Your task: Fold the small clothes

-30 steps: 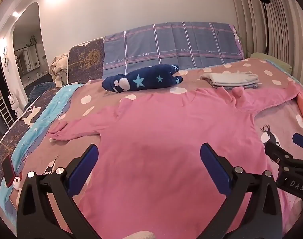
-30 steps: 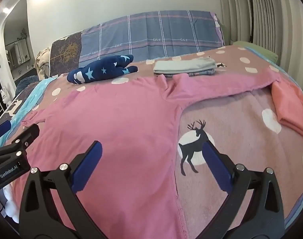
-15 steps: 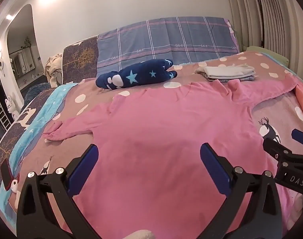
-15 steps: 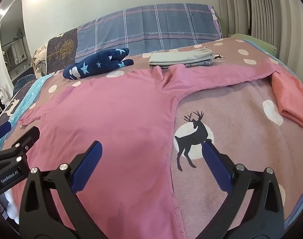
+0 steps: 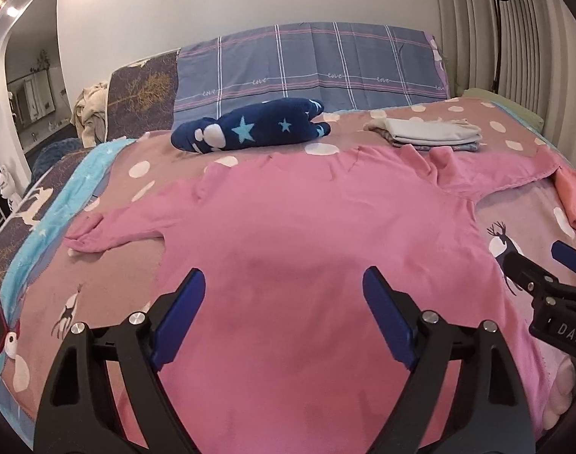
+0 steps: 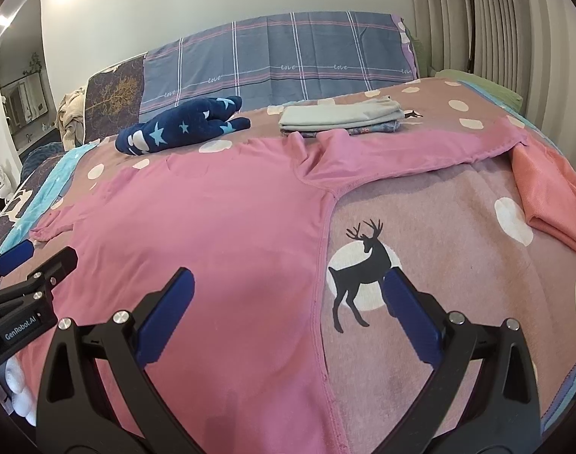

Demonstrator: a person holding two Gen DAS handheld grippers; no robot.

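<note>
A pink long-sleeved shirt (image 5: 306,227) lies flat on the bed, sleeves spread to both sides. My left gripper (image 5: 284,280) hovers over its lower middle. Its jaws are closing, and only the flat cloth shows below and between them, untouched by the pads. My right gripper (image 6: 288,278) stands open over the shirt's (image 6: 212,219) right side seam, one finger above the pink cloth and the other above the deer print. Each gripper shows at the edge of the other's view: the right gripper (image 5: 545,283), the left gripper (image 6: 34,265).
A stack of folded clothes (image 6: 340,117) lies beyond the collar. A navy star-print plush (image 5: 250,128) sits to its left. A folded orange cloth (image 6: 552,196) rests by the right sleeve's end. Plaid pillows (image 5: 310,68) line the headboard. The spotted blanket (image 6: 458,265) covers the bed.
The left gripper's jaws have come a little closer together. Both views have tipped slightly, and the right gripper has edged closer to the shirt's side seam.
</note>
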